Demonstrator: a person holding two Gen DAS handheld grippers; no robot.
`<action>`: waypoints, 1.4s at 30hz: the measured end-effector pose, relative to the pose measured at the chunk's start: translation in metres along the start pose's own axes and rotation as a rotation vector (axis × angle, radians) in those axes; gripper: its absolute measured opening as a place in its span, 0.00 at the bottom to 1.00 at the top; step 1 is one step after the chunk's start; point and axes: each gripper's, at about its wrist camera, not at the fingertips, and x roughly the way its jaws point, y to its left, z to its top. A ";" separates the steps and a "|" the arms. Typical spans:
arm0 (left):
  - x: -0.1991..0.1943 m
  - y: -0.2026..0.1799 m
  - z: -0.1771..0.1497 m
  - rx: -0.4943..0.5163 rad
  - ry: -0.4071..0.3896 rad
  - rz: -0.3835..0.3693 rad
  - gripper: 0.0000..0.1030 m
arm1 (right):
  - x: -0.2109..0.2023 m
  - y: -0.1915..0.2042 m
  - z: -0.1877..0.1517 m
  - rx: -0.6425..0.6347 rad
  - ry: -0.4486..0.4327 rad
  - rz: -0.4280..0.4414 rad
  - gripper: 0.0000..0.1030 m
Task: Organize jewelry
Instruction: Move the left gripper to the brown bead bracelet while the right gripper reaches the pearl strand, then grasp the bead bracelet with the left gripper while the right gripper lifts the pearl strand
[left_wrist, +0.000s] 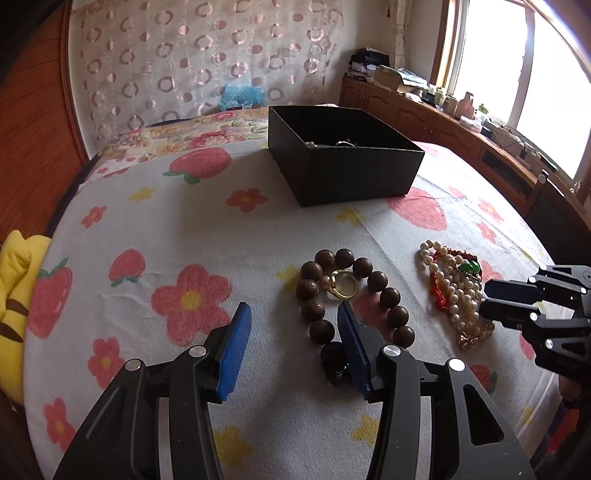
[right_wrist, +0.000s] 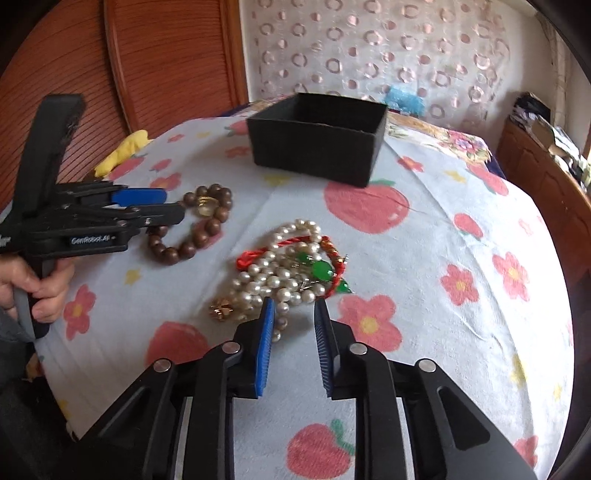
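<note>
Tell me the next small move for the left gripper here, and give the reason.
Probably ease the left gripper forward and right, then down, so its open fingers straddle one side of the wooden bead bracelet. The bracelet lies loose on the bedspread, and the black box beyond stands open.

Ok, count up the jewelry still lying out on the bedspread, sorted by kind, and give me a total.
Brown wooden bead bracelet: 1
Gold ring with a clear stone: 1
White pearl strand: 1, maybe more, too tangled to tell
Red braided cord: 1
Green stone pendants: 2
Gold clasp piece: 1
Total: 7
</note>
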 end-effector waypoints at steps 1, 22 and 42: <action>0.001 -0.001 0.000 0.005 0.001 0.004 0.46 | 0.001 0.001 0.001 -0.003 0.000 -0.006 0.24; 0.003 -0.012 0.001 0.043 0.008 0.032 0.51 | -0.059 0.006 0.047 -0.080 -0.184 0.021 0.08; 0.002 -0.010 0.001 0.040 0.003 0.040 0.27 | -0.126 -0.006 0.118 -0.158 -0.345 -0.053 0.08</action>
